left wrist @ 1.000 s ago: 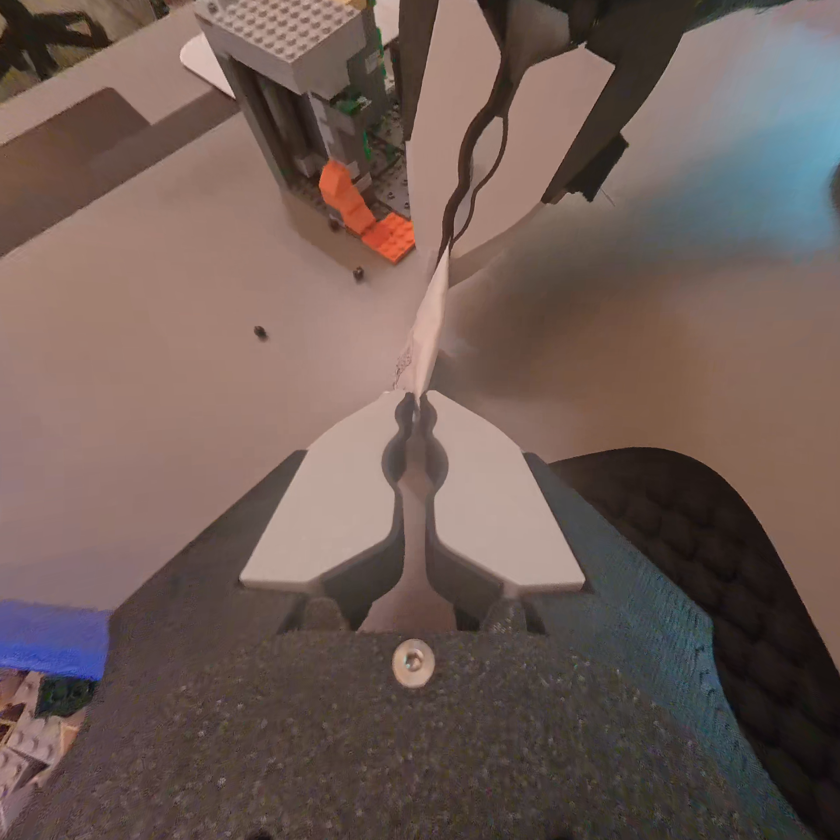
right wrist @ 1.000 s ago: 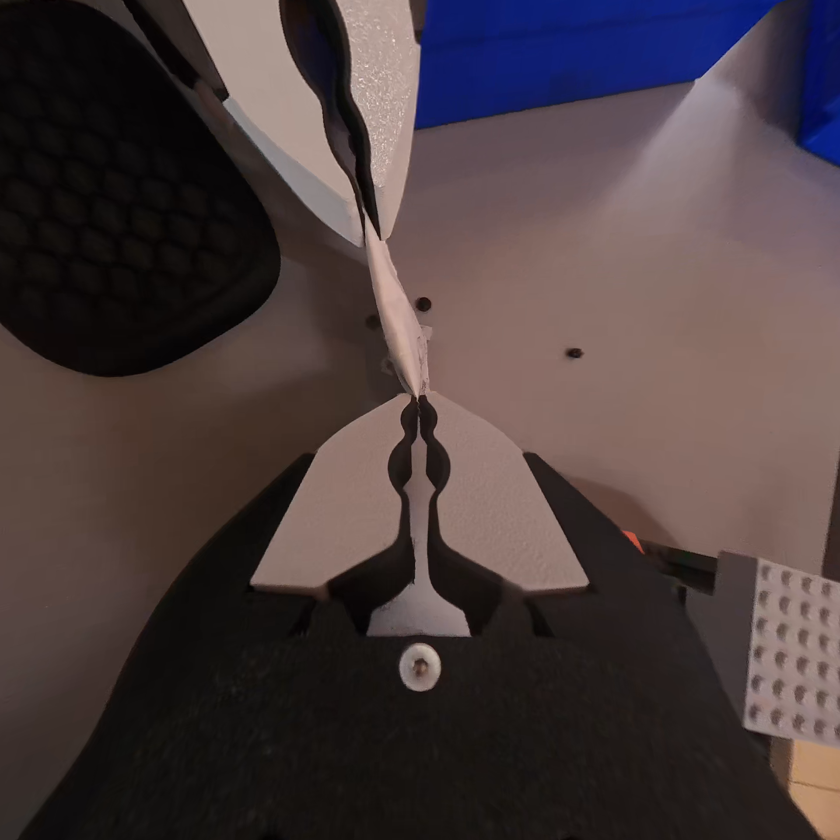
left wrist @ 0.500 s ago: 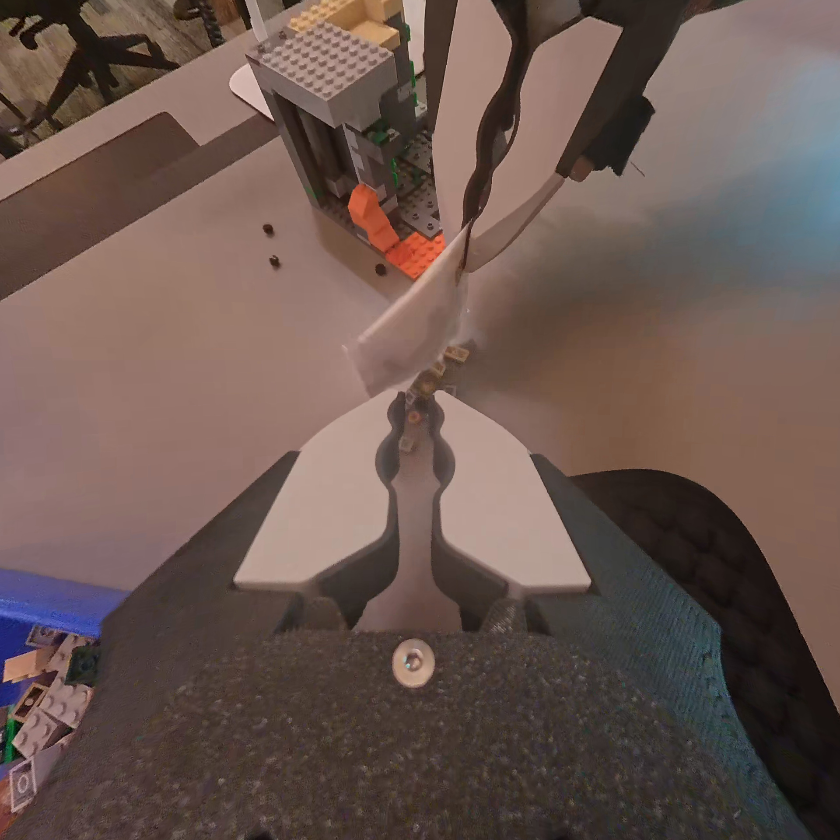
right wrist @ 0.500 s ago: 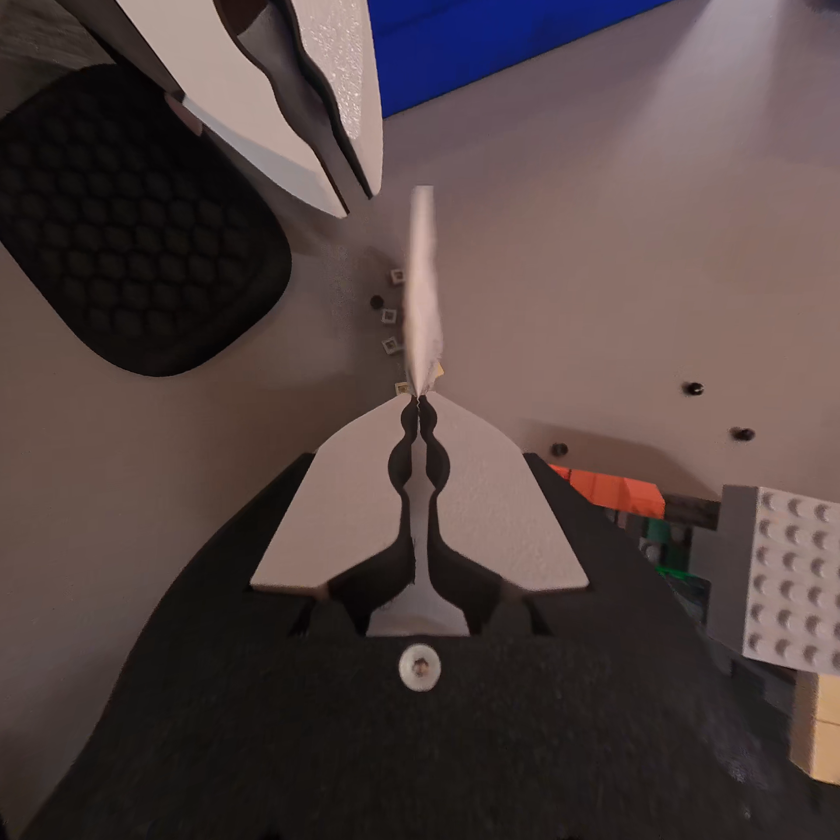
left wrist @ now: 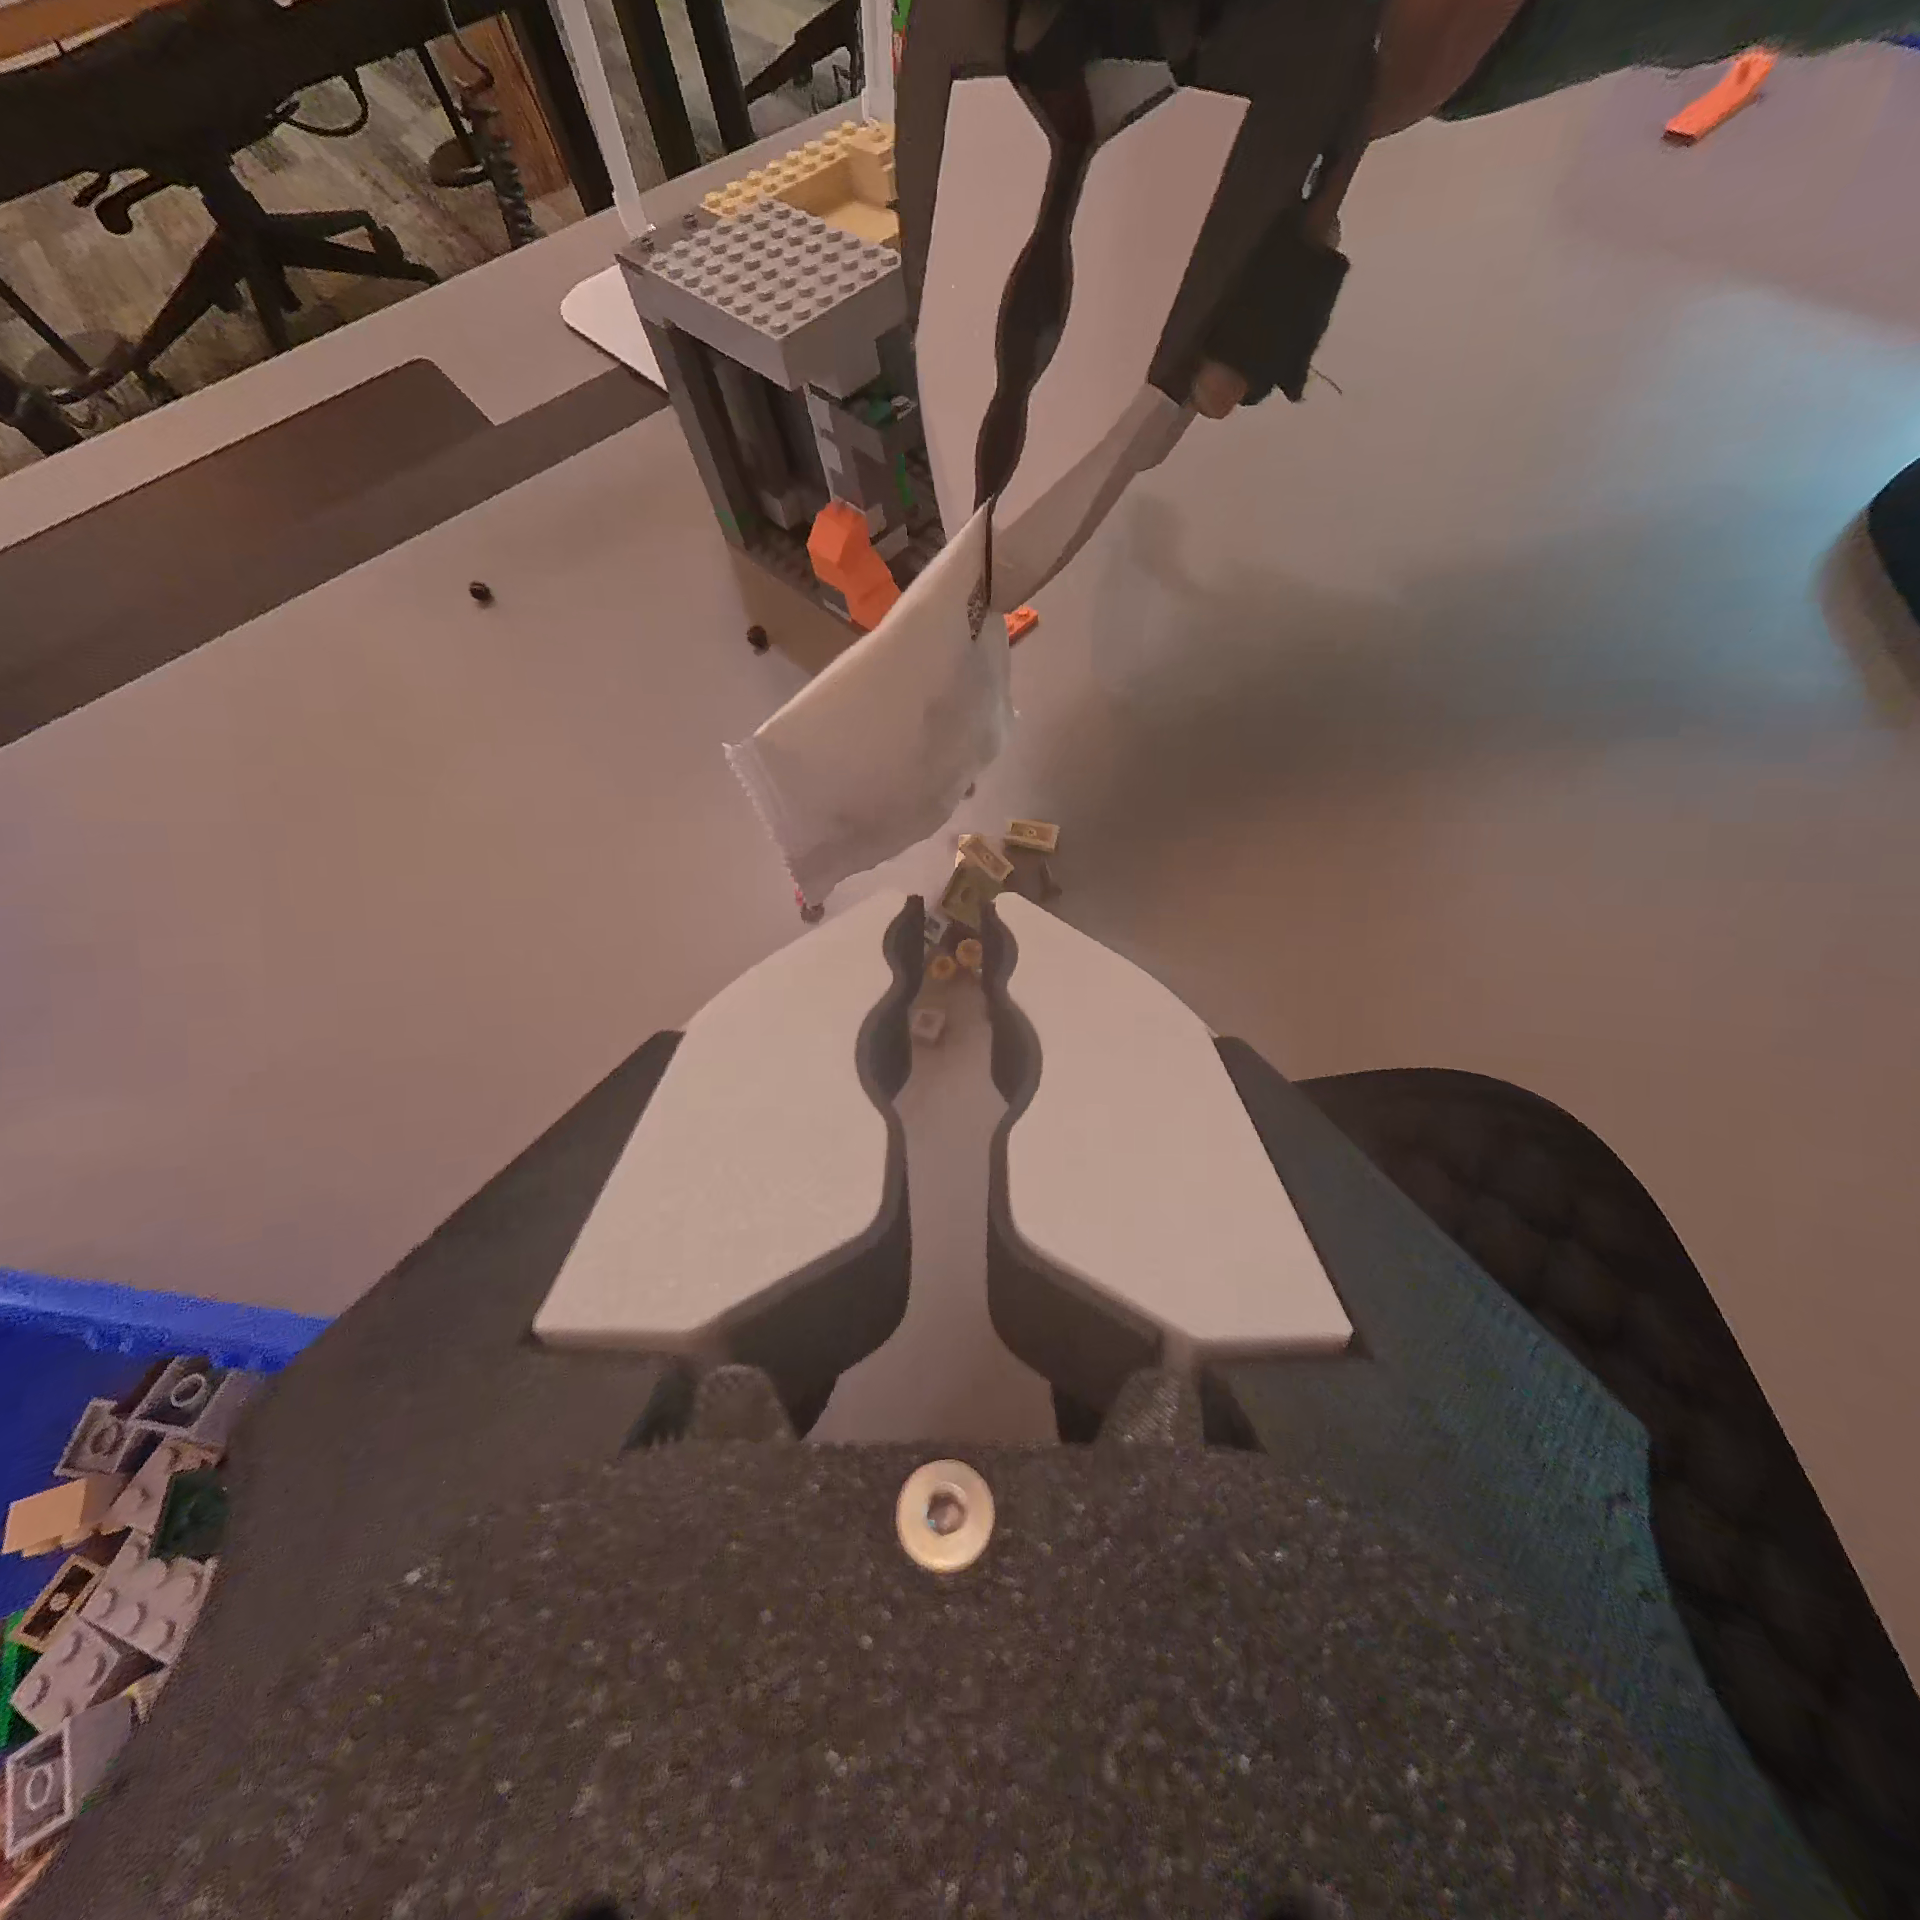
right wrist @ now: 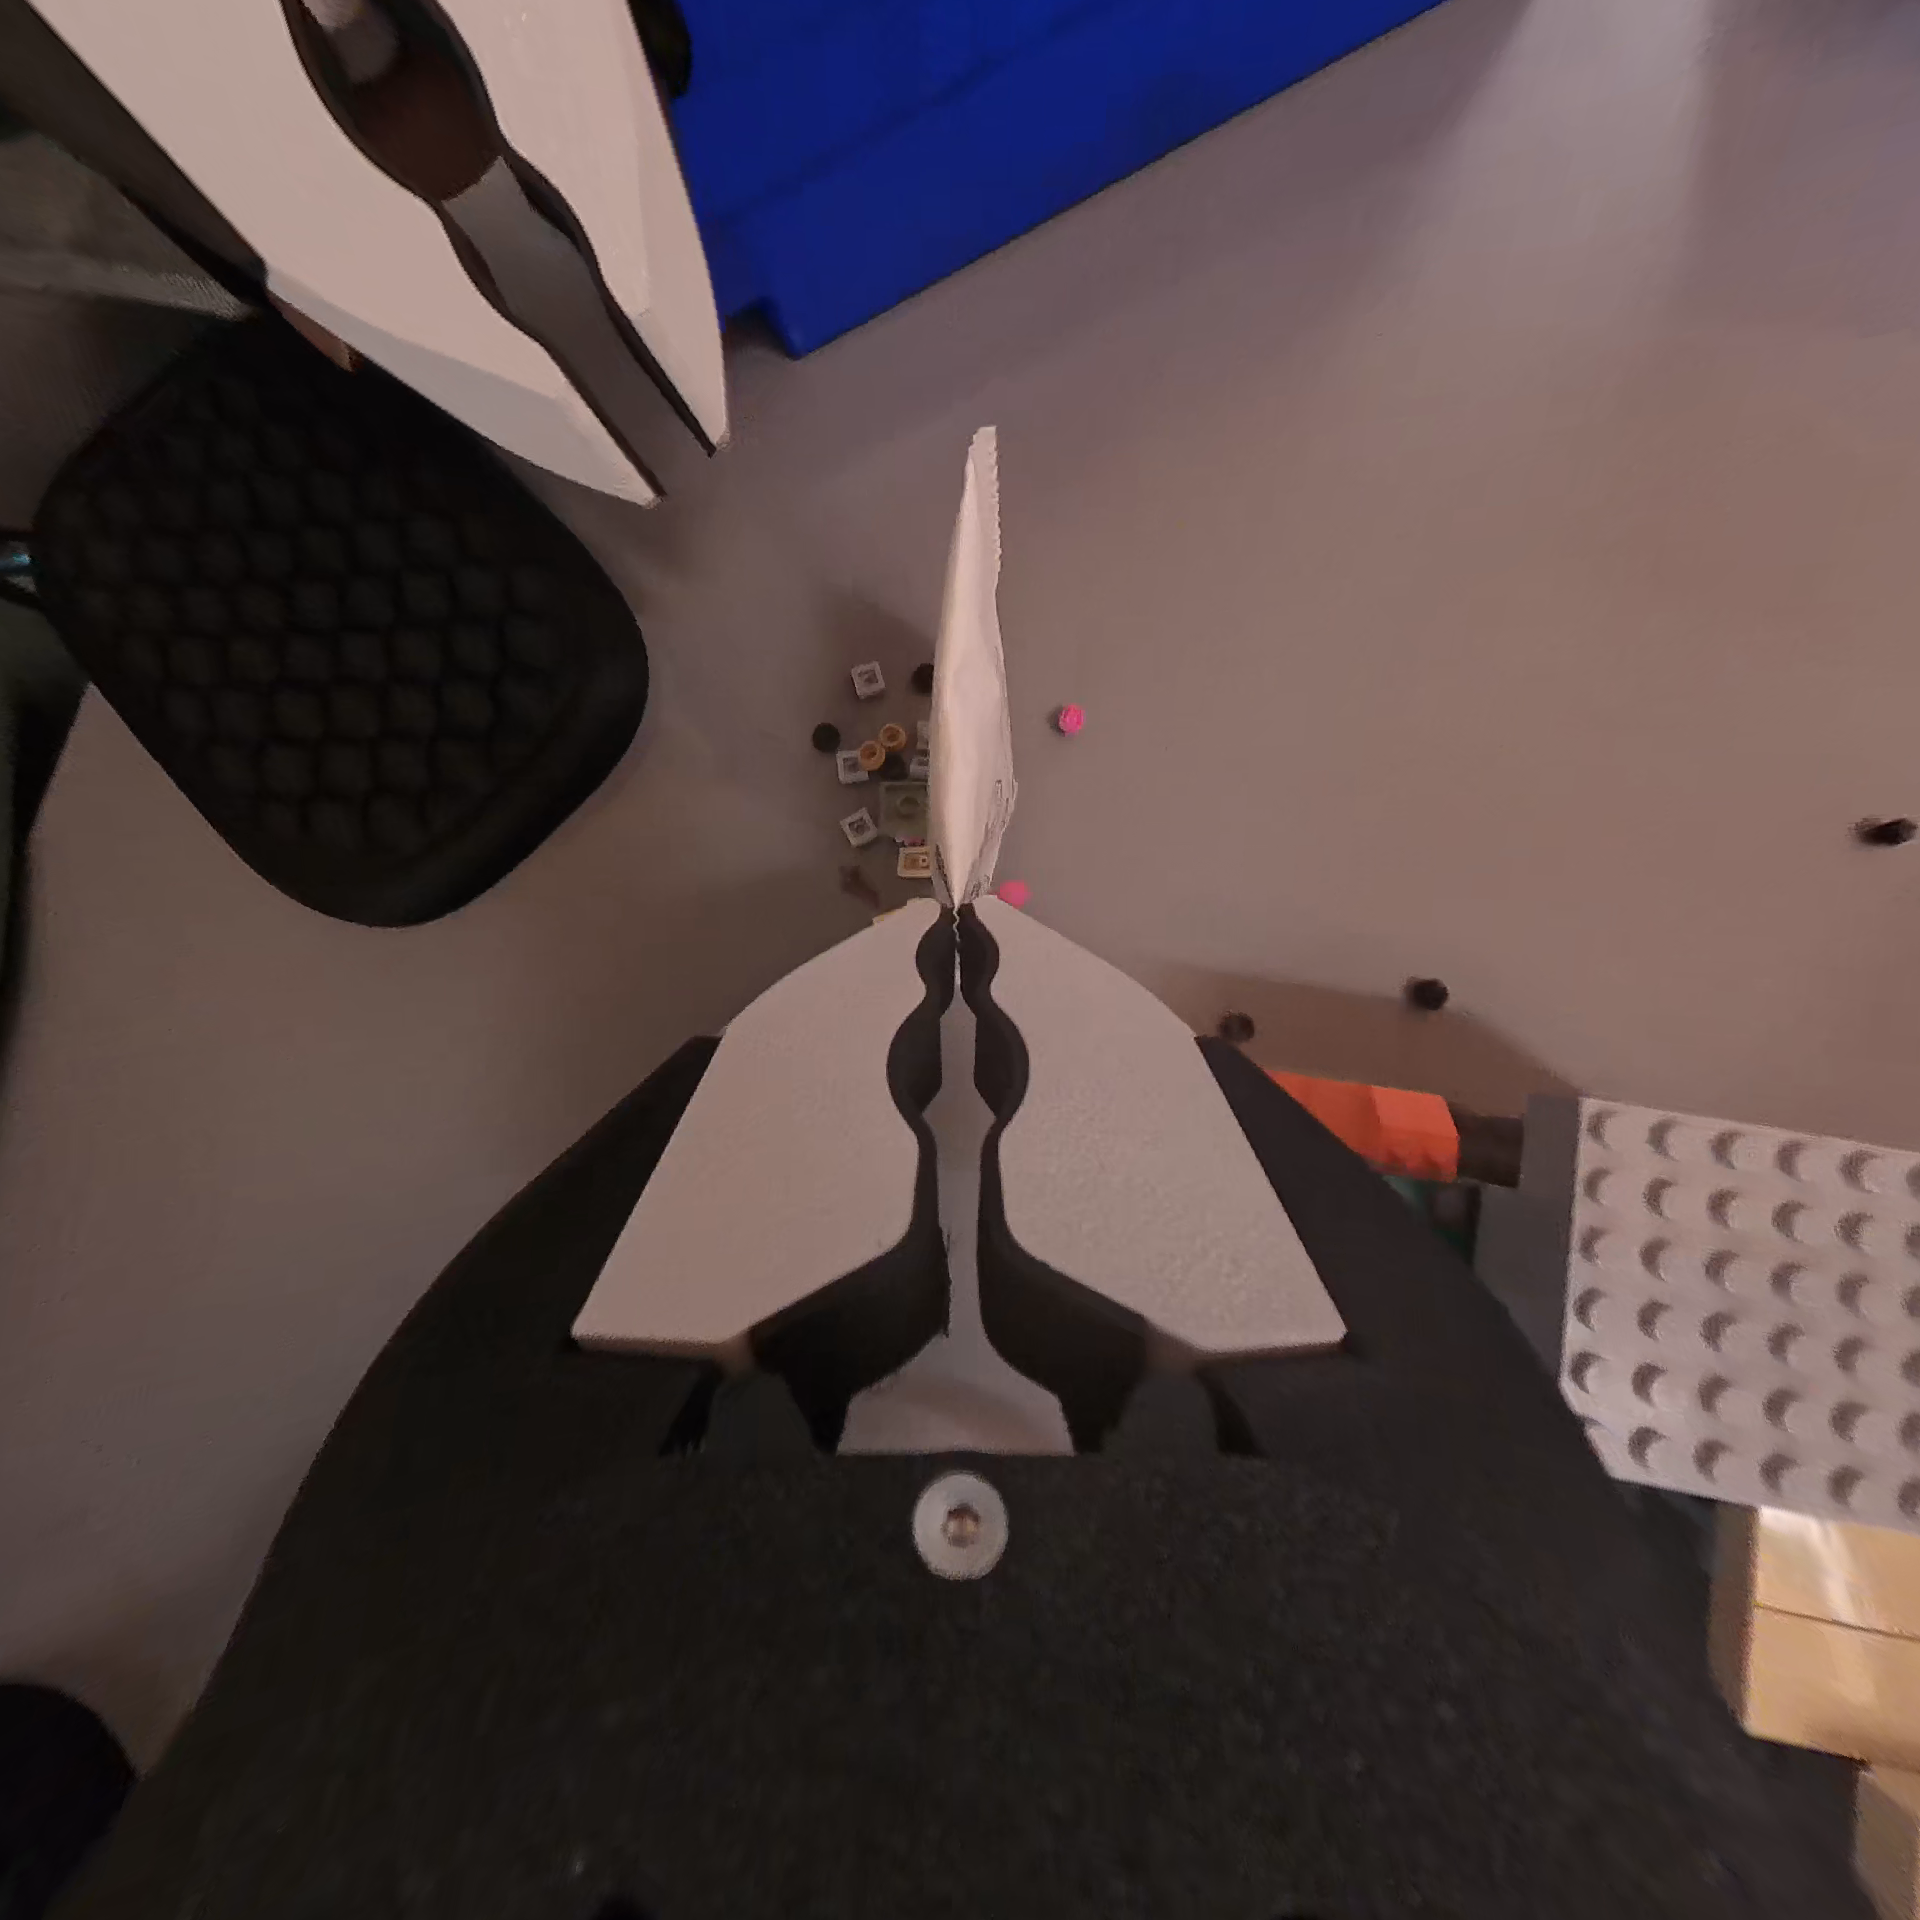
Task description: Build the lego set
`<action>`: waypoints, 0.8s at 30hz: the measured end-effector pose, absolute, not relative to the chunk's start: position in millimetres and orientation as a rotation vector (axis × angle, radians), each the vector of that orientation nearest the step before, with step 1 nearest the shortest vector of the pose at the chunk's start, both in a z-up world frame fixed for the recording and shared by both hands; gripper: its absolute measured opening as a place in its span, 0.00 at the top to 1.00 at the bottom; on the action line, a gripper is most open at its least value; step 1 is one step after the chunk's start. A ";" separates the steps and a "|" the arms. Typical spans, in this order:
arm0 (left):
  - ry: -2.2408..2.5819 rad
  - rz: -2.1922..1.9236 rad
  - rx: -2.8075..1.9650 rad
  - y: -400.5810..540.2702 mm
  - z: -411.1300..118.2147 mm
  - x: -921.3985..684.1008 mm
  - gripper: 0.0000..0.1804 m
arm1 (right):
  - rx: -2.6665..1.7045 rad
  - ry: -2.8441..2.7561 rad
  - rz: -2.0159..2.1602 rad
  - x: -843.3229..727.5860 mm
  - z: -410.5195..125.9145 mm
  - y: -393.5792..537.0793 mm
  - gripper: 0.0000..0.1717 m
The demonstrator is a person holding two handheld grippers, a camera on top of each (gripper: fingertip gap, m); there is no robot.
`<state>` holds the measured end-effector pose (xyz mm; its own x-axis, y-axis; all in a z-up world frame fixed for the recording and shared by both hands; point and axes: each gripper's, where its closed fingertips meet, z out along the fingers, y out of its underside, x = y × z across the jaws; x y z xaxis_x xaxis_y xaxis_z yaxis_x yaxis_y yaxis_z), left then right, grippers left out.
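right tool (right wrist: 956, 912) pinches a white bag (right wrist: 968, 707) above small bricks (right wrist: 878, 774); left tool (left wrist: 951, 914) gapes, bare.

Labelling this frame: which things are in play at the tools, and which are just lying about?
In play:
- right tool, shut on white paper bag
- left tool, open, holding nothing
- small loose bricks on the table under the bag

Lying about:
- grey brick building
- blue bin
- black studs
- pink studs

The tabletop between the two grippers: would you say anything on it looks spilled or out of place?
Yes. Tiny building pieces lie scattered loose on the table, right under the white packet pinched in the right gripper; two pink ones lie apart.
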<state>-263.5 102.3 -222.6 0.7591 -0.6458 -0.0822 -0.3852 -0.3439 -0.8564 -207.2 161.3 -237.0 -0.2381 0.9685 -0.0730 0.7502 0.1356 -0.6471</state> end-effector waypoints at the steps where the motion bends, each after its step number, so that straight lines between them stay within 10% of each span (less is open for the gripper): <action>1: 0.780 -0.337 -1.974 101.1 -222.5 -263.6 0.95 | -1.659 -2.059 0.822 -207.5 -237.7 162.2 1.00; 15: 0.834 -0.403 -2.060 194.1 -157.9 -295.3 0.91 | -1.604 -2.051 0.788 -204.4 -237.3 165.4 1.00; 24: 1.149 -0.135 -2.284 376.2 -240.5 -338.4 0.82 | -1.588 -2.039 0.816 -194.3 -244.7 159.7 1.00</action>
